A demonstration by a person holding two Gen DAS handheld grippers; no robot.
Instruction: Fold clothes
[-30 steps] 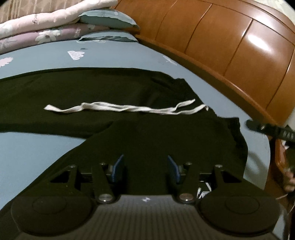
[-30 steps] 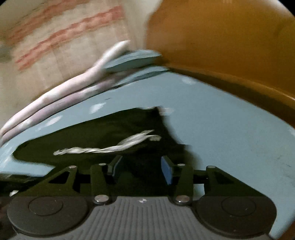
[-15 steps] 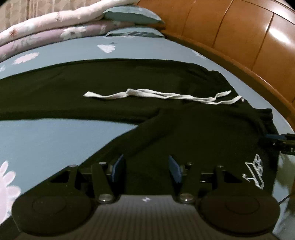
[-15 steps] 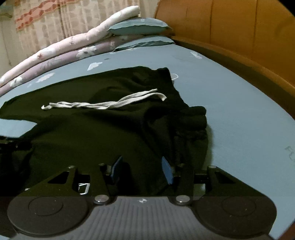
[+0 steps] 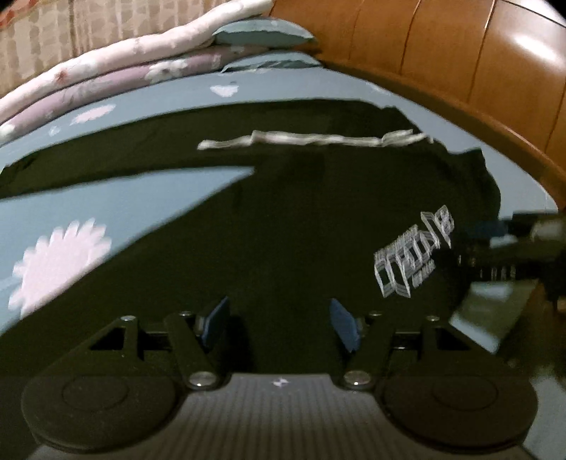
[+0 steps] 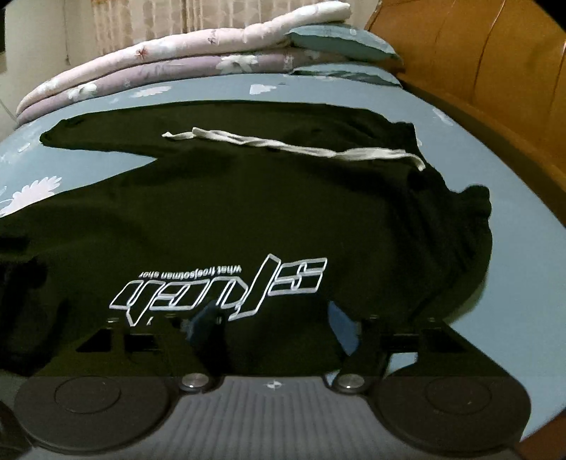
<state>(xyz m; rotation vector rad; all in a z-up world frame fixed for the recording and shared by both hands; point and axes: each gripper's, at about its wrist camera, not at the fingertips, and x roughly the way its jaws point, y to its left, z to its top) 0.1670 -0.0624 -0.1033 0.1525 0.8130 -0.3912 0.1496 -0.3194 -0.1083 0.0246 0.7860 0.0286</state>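
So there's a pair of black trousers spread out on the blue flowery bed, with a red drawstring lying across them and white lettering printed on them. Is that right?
Nearly. The drawstring is not red but off-white, as the right wrist view shows clearly. The rest holds: the black trousers lie spread on the blue flowery bed, with white outlined lettering printed on them.

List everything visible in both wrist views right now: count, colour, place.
trousers: 1, black, spread flat across the bed, legs splayed apart
drawstring: 1, off-white, lying loose across the trousers near the waist
logo print: 1, white outline lettering, on the near trouser leg
bedsheet: 1, blue with pale flower prints, under the trousers
quilts: 2, pale pink and lilac, folded and stacked at the far side of the bed
pillows: 2, blue-grey, stacked beside the quilts
headboard: 1, orange-brown wood, right of the bed
curtain: 1, beige patterned, behind the quilts
left claw: 1, black with blue pads, open over the trousers
right claw: 1, black with blue pads, open over the trousers
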